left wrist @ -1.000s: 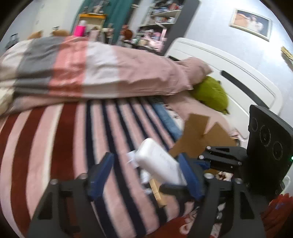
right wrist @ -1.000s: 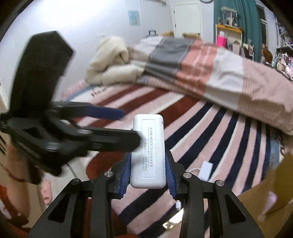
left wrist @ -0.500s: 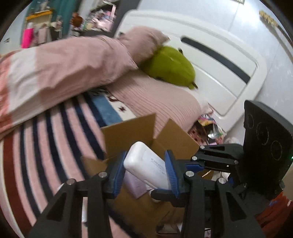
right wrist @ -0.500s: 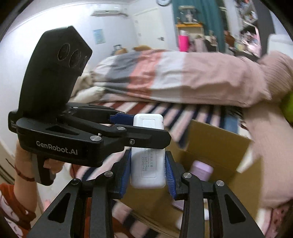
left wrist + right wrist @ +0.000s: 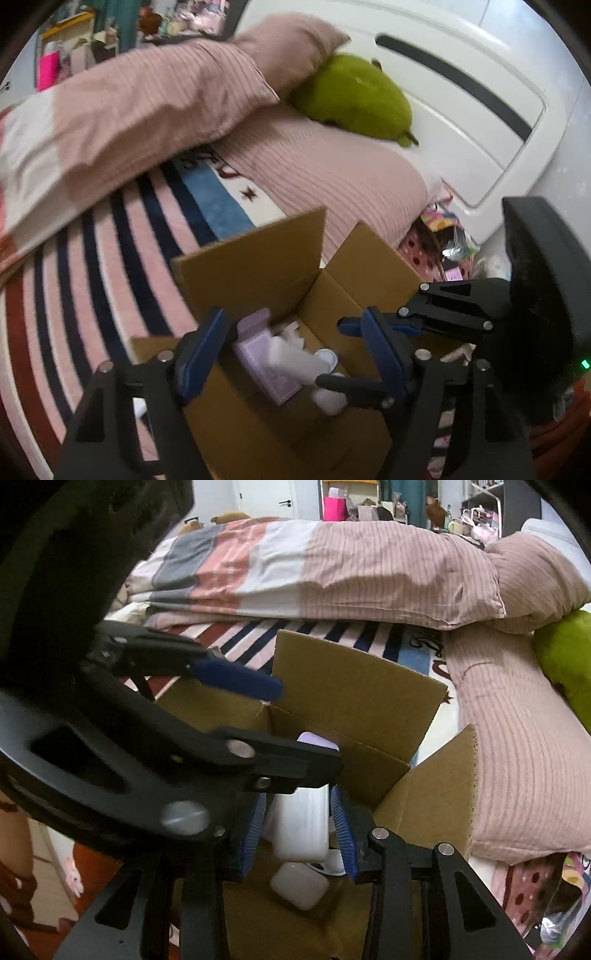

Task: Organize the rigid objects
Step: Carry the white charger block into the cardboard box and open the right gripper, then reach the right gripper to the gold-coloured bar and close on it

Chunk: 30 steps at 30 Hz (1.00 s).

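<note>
An open cardboard box (image 5: 258,258) stands on the striped bed; it also shows in the right wrist view (image 5: 351,686). My left gripper (image 5: 291,354) is open and empty above the box. Inside lie a purple box (image 5: 266,358), a white power bank (image 5: 295,360) and a small white case (image 5: 299,884). My right gripper (image 5: 299,827) has its pads beside the white power bank (image 5: 301,823), low inside the box; I cannot tell whether they still pinch it. The left gripper's fingers (image 5: 236,681) cross in front of the right camera.
A pink striped duvet (image 5: 129,103) and pillow (image 5: 291,40) lie behind the box. A green plush (image 5: 354,96) rests against the white headboard (image 5: 461,110). Clutter lies on the floor right of the bed (image 5: 443,236).
Both grippers swung from the striped blanket to over the box. The left gripper opened wide. The right gripper lowered the power bank into the box.
</note>
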### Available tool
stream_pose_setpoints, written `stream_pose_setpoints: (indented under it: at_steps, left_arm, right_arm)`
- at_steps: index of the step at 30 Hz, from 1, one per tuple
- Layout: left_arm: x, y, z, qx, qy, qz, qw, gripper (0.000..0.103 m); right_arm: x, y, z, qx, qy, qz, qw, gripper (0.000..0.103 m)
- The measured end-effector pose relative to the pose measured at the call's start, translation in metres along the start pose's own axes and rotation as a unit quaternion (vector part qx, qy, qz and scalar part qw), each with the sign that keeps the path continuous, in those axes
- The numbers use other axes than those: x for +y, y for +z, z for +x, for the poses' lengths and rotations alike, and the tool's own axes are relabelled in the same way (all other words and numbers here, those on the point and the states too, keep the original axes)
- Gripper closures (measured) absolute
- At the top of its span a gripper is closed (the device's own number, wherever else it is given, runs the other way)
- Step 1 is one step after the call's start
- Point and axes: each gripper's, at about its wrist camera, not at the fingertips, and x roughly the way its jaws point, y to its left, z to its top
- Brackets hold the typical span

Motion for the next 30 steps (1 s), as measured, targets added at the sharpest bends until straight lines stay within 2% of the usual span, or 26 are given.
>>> stream_pose_setpoints:
  at_steps: [2,4,7,10,14,17,20,23,26,30]
  left_arm:
    - [0.009,-0.006,-0.023,-0.024,0.015,-0.006,0.9996,0.024]
    - [0.023,-0.017,-0.056,-0.051,0.046,-0.015,0.9975,0.024]
    - [0.044,-0.039,-0.099,-0.086,0.092,-0.032,0.9916,0.023]
    - [0.067,-0.065,-0.131,-0.108,0.126,-0.055,0.9846,0.022]
    - [0.101,-0.115,-0.157,-0.125,0.168,-0.094,0.9734,0.022]
    - [0.118,-0.15,-0.157,-0.125,0.181,-0.119,0.9683,0.022]
    - [0.136,-0.188,-0.148,-0.117,0.192,-0.143,0.9639,0.022]
    - [0.15,-0.217,-0.139,-0.113,0.185,-0.171,0.9612,0.022]
    - [0.159,-0.239,-0.131,-0.108,0.178,-0.189,0.9597,0.022]
    - [0.172,-0.255,-0.124,-0.099,0.172,-0.202,0.9592,0.022]
  right_arm:
    - [0.004,0.001,-0.002,-0.007,-0.001,0.001,1.0,0.065]
    - [0.014,0.003,-0.011,-0.029,0.005,-0.005,1.0,0.065]
    - [0.042,0.009,-0.028,-0.071,0.051,-0.023,0.996,0.065]
    - [0.077,0.016,-0.035,-0.09,0.111,-0.043,0.989,0.065]
    - [0.135,0.013,-0.029,-0.085,0.166,-0.08,0.979,0.065]
    - [0.168,0.005,-0.014,-0.067,0.178,-0.087,0.978,0.065]
    - [0.193,-0.012,0.012,-0.046,0.152,-0.076,0.984,0.065]
    - [0.201,-0.027,0.045,-0.021,0.114,-0.057,0.992,0.065]
    - [0.199,-0.041,0.085,0.01,0.021,-0.03,0.999,0.065]
    - [0.188,-0.047,0.121,0.041,-0.053,-0.022,0.997,0.065]
